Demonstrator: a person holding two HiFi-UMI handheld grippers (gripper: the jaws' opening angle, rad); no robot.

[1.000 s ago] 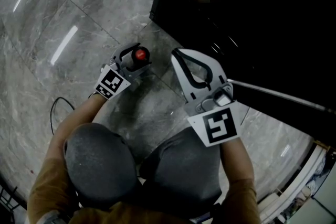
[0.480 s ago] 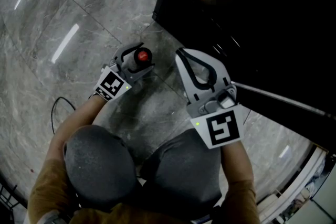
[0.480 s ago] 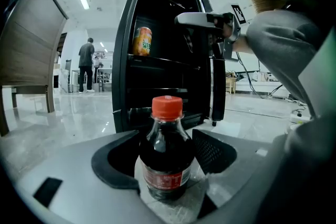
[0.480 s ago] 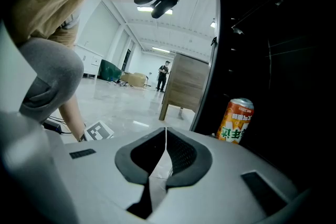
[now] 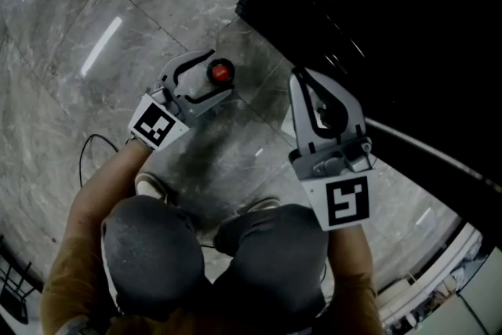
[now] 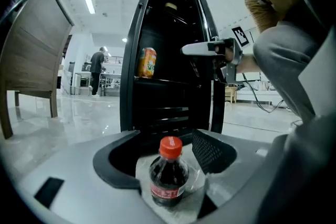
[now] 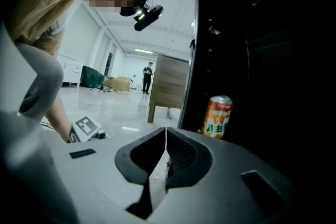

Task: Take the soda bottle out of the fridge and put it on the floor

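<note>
The soda bottle (image 6: 169, 178), dark with a red cap (image 5: 220, 71), stands upright on the grey marble floor (image 5: 78, 4) in front of the open black fridge (image 5: 376, 35). My left gripper (image 5: 218, 74) is open, with one jaw on each side of the bottle and a small gap to each in the left gripper view (image 6: 167, 136). My right gripper (image 5: 302, 76) is shut and empty (image 7: 166, 136), hanging beside the fridge front. An orange can (image 7: 216, 117) stands on a fridge shelf.
The fridge door edge (image 5: 423, 145) juts out at the right. A black cable (image 5: 90, 149) lies on the floor by my left arm. A wooden cabinet (image 6: 31, 60) stands far left. A person (image 6: 97, 71) stands far back in the room.
The head camera has risen and shoes now show under the knees. The left gripper has drawn back, so the red cap sits nearer its fingertips. The right gripper shifted slightly right.
</note>
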